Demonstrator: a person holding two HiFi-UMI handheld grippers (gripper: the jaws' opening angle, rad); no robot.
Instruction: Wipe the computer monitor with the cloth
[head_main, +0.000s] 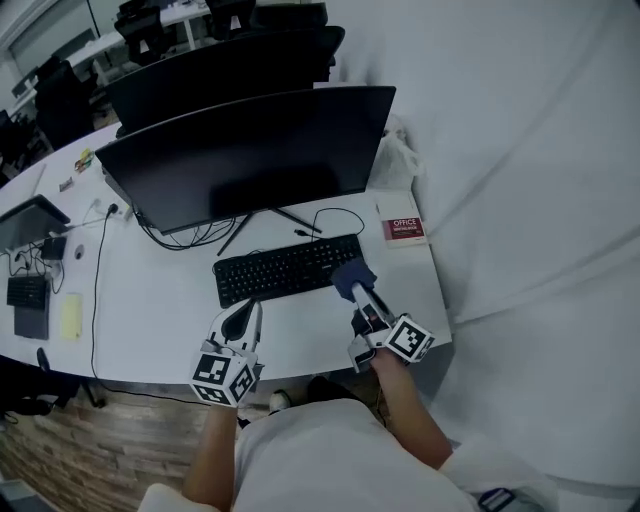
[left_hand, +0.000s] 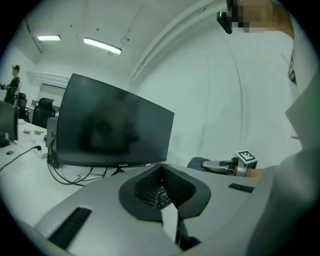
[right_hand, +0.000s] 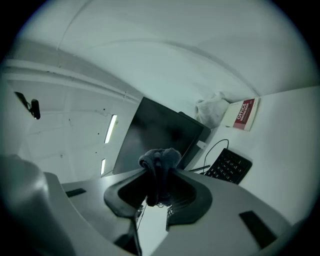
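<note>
Blue cloth (head_main: 352, 276) in right gripper (head_main: 358, 292)

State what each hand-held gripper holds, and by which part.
Right hand-held gripper: the cloth, pinched at a bunched fold. Left hand-held gripper: nothing, jaws together.

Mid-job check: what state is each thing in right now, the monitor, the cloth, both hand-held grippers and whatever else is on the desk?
Monitor: upright, screen dark.
Right hand-held gripper: shut on cloth.
Cloth: bunched, not touching the screen.
Left hand-held gripper: shut, empty.
Keyboard: flat on the desk, cable attached.
Book: closed, lying flat.
</note>
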